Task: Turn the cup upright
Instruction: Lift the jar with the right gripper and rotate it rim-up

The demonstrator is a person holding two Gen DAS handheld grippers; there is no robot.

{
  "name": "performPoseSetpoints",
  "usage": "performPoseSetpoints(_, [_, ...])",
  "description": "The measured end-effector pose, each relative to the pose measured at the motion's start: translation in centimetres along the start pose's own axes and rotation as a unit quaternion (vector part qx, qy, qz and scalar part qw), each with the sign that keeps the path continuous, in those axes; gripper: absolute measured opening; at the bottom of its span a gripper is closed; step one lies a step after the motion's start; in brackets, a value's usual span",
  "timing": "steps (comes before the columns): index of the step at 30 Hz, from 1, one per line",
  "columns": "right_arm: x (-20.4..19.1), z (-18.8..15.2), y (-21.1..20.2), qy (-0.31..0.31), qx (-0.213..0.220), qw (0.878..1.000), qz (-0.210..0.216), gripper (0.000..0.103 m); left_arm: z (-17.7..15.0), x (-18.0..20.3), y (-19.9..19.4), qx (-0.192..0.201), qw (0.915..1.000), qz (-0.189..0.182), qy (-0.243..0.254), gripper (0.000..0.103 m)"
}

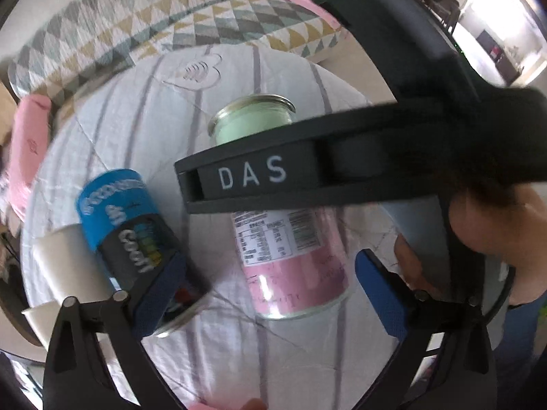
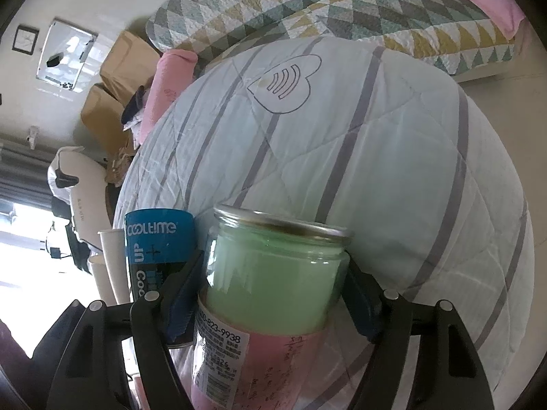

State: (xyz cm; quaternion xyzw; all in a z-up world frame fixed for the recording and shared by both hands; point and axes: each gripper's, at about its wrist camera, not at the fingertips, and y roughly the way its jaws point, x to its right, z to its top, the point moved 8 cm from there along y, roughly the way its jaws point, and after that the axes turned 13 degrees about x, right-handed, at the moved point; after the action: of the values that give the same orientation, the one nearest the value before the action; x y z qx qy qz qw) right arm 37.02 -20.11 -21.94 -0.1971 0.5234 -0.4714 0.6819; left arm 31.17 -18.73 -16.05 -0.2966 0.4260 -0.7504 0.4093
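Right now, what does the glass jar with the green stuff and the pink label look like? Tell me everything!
The glass jar is clear, with a rolled rim at its open end and pale green filling inside. A pink label with a barcode and small print wraps its lower half. The right gripper has its blue pads on both sides of it. It is over the striped quilt, close beside a blue can.

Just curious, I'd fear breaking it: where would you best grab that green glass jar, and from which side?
The green jar stands upright, round and straight-walled, so grip its green middle just under the flared rim, coming level from the side. The right tool appears clamped there, one pad each side.
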Motion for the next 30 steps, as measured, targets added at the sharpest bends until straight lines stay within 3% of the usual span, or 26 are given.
performPoseSetpoints(6, [0.1, -0.4, -0.2, -0.011, 0.001, 1.000, 0.008, 0.075, 0.2, 0.6, 0.7, -0.004, 0.9995, -0.030, -0.010, 0.076])
performPoseSetpoints(9, [-0.2, -0.5, -0.8, -0.021, 0.015, 1.000, 0.012, 0.074, -0.3, 1.3, 0.5, 0.003, 0.9994, -0.033, 0.005, 0.072])
performPoseSetpoints(25, [-2.0, -2.4, -6.2, -0.044, 0.131, 0.990, 0.025, 0.074, -2.8, 3.2, -1.8, 0.079, 0.9917, 0.031, 0.097, 0.072])
performPoseSetpoints(30, [-2.4, -3.4, -6.7, -0.045, 0.147, 0.988, 0.029, 0.074, -4.0, 3.8, -2.3, 0.079, 0.9904, 0.031, 0.108, 0.072])
